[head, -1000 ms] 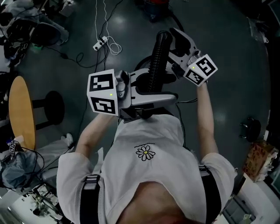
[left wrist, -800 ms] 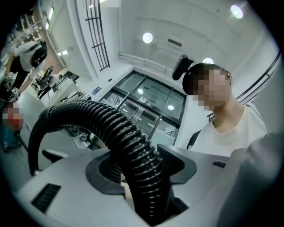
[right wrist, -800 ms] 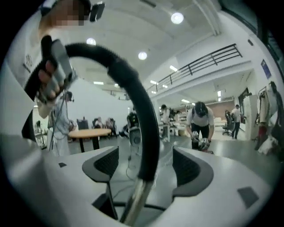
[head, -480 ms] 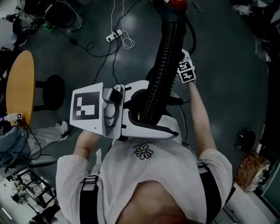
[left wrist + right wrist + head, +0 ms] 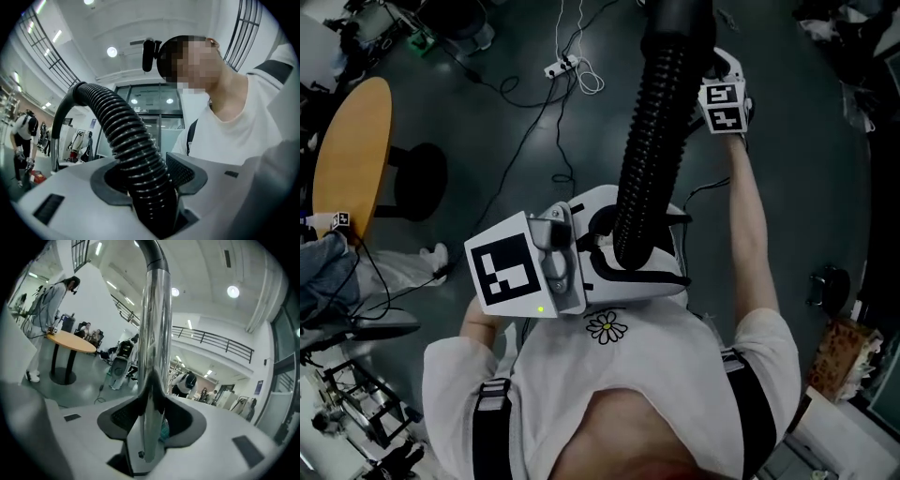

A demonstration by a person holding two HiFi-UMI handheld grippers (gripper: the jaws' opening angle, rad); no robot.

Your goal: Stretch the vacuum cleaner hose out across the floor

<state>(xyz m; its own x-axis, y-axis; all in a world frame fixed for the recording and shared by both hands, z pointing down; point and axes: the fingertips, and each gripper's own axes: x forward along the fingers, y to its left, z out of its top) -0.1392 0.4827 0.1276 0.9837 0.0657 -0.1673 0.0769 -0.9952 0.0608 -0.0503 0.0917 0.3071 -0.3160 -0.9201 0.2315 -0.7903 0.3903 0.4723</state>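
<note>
Two grippers are at work: we are clamping the left gripper (image 5: 149, 190) on the ribbed hose (image 5: 124, 136) rising between its jaws, while the right gripper (image 5: 150, 423) is just closing its jaws onto the chrome tube (image 5: 154, 333) between them.

Head view: looked from the person's head steeply down over their chest and arms to the floor (image 5: 787, 187); near the left tongs (image 5: 670, 248), farther from the right tongs (image 5: 717, 89).
Left gripper view: rode on the left tongs, close behind the jaws, and faced up and back at the person and the ceiling (image 5: 140, 28).
Right gripper view: rode on the right tongs, whose jaws had just been closing with the chrome tube (image 5: 152, 357) between them; faced roughly level across the hall.
Shared, head and left: the hose (image 5: 652, 141) and the white shirt (image 5: 609, 375).
Shared, head and right: the round wooden table (image 5: 72, 341) and the floor beside it.
</note>
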